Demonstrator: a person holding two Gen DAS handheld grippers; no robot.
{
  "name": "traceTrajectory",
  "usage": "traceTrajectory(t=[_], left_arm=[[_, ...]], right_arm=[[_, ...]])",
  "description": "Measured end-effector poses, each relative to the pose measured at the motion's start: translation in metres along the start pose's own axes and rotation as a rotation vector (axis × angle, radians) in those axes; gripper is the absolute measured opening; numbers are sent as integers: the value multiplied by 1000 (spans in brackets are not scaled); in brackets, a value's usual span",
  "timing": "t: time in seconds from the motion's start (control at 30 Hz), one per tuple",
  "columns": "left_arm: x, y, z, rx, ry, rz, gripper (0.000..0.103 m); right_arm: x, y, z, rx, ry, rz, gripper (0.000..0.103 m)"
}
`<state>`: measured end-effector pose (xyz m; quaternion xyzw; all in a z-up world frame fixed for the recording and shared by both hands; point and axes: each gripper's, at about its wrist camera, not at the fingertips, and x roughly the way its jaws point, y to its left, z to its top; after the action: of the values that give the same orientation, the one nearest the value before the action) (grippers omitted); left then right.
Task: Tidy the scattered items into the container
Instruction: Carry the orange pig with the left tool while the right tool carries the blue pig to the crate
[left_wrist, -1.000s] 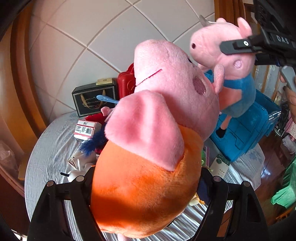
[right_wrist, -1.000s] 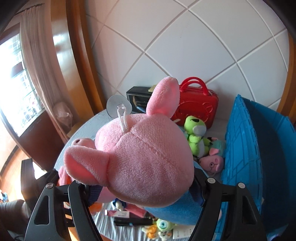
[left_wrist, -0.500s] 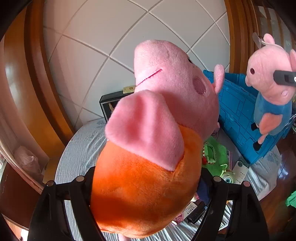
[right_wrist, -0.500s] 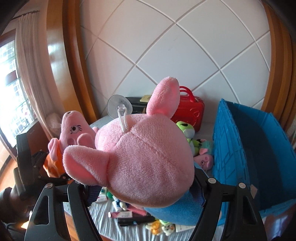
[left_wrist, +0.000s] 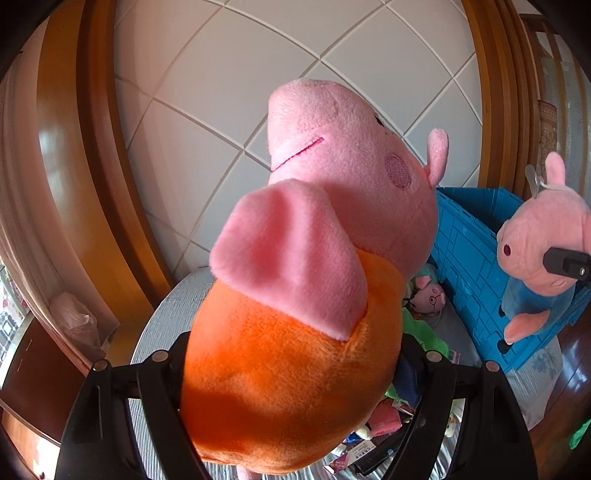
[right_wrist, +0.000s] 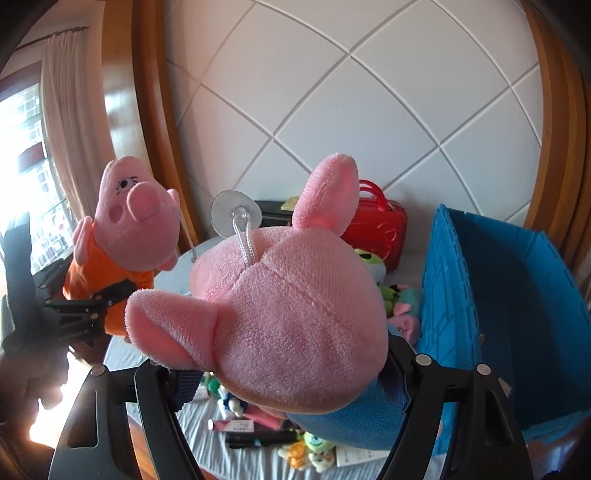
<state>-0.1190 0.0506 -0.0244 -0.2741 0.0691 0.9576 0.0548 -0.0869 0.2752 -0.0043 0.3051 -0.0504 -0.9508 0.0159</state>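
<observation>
Left gripper (left_wrist: 295, 373): squeezes the orange pig toy (left_wrist: 291, 369) tight and holds it up above the counter (left_wrist: 162, 325).
Right gripper (right_wrist: 280, 384): squeezes the blue pig toy (right_wrist: 291, 325) tight, up beside the blue box (right_wrist: 447, 295).
Blue box: open on top; the part that shows looks bare inside.
Counter: small toys (right_wrist: 402, 310) and a red case (right_wrist: 380, 229) lie beside the box.

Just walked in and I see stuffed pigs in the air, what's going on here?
A person is tidying toys. The left gripper holds the orange-dressed pig plush; the right gripper holds the blue-dressed pig plush beside the blue crate. Neither is in yet. More small toys lie on the table.
</observation>
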Motion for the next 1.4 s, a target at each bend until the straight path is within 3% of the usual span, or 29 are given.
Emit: traceTrajectory(t=[0.37, 0.6, 1.17, 1.4], left_arm=[[-21, -55, 34, -8, -66, 96, 81], [-17, -107, 65, 31, -94, 88, 81], [16, -258, 128, 204, -151, -101, 81], [32, -315, 144, 270, -177, -197, 81]], right_arm=[[-5, -62, 10, -33, -33, 87, 78], [-16, -118, 13, 0, -81, 92, 78], [-51, -272, -17, 166, -135, -61, 79], [-71, -327, -41, 188, -112, -183, 79]])
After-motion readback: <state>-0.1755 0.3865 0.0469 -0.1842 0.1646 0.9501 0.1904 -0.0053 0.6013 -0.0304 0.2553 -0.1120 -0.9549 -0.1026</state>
